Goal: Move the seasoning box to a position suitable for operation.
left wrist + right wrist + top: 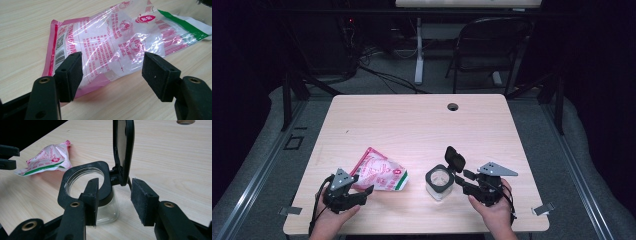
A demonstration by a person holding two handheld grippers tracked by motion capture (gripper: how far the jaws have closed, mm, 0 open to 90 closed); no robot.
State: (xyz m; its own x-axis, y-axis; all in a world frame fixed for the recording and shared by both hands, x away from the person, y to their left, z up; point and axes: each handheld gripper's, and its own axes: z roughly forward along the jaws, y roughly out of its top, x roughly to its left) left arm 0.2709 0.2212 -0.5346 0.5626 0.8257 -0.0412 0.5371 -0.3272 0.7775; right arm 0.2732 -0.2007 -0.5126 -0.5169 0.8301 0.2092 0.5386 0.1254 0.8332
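A pink and white plastic pouch [379,172] with a green band lies flat on the wooden table [412,120], front left. My left gripper [366,191] is open just in front of it. In the left gripper view the pouch [117,42] lies between and beyond the fingers [70,72], which stand apart from each other; the gripper [113,75] presses on nothing. A clear jar [439,184] with a black rim stands front right, its black lid [455,160] flipped upright. My right gripper [463,179] is open beside it. In the right gripper view the jar [86,182] and lid [123,150] sit just ahead of the gripper [117,200].
A round cable hole [453,106] sits near the table's far edge. A dark folding chair [492,45] and a white desk leg [418,50] stand on the floor behind the table. Both hands rest near the table's front edge.
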